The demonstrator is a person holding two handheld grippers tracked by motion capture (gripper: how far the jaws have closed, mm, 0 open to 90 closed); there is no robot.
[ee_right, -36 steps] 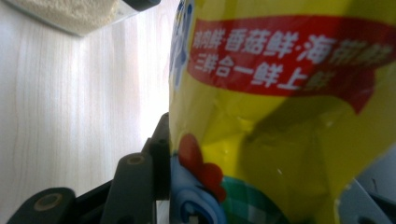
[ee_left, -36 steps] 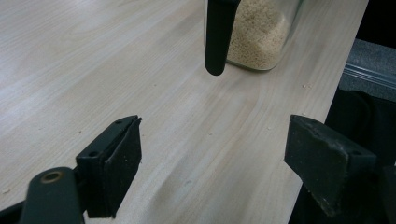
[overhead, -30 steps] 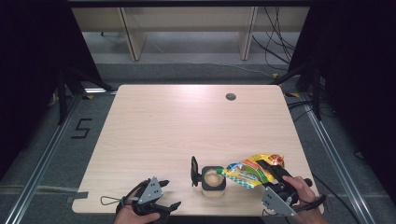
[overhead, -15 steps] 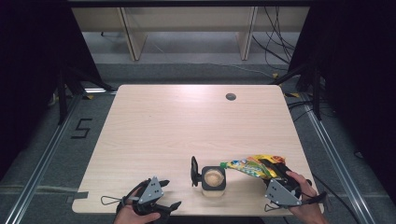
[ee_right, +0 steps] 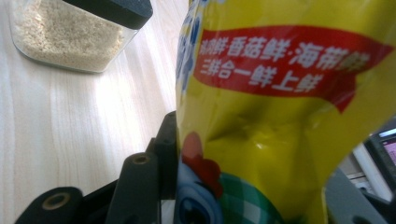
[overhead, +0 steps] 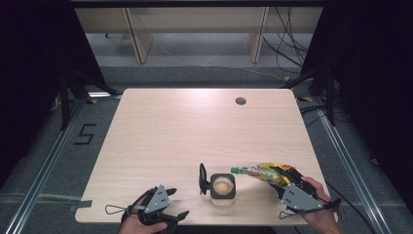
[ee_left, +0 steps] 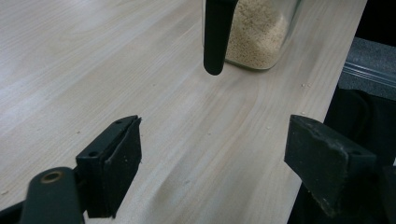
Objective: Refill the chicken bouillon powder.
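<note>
Right gripper (overhead: pixel 281 179) sits at the near right corner of the counter (overhead: pixel 185 126), my hand (overhead: pixel 319 214) behind it, forearm coming in from the bottom edge, tool angled up and leftward across the wood. Its fingers are clamped on the yellow pouch (overhead: pixel 265 172); in the right gripper view the foil buckles and creases where the black finger (ee_right: pixel 161 154) presses into it. The pouch is soft, glossy, printed with a red banner and a cartoon chicken, and it lies nearly level in the air, its green spout (overhead: pixel 234 170) pointing left, just above and beside the jar (overhead: pixel 223 187). The jar is clear, square-shouldered, with a black rim, standing on the counter near the front edge and holding pale, sandy granules (ee_left: pixel 254 35). Its black lid (overhead: pixel 202 178) is flipped up on the left side, standing on edge. Left gripper (overhead: pixel 176 204) rests low at the near left, hand (overhead: pixel 141 225) under it, pointing right toward the jar; its fingers stand well apart with bare counter between them. The counter is pale wood grain, matte, with a small dark round grommet (overhead: pixel 240 101) near the far edge.
</note>
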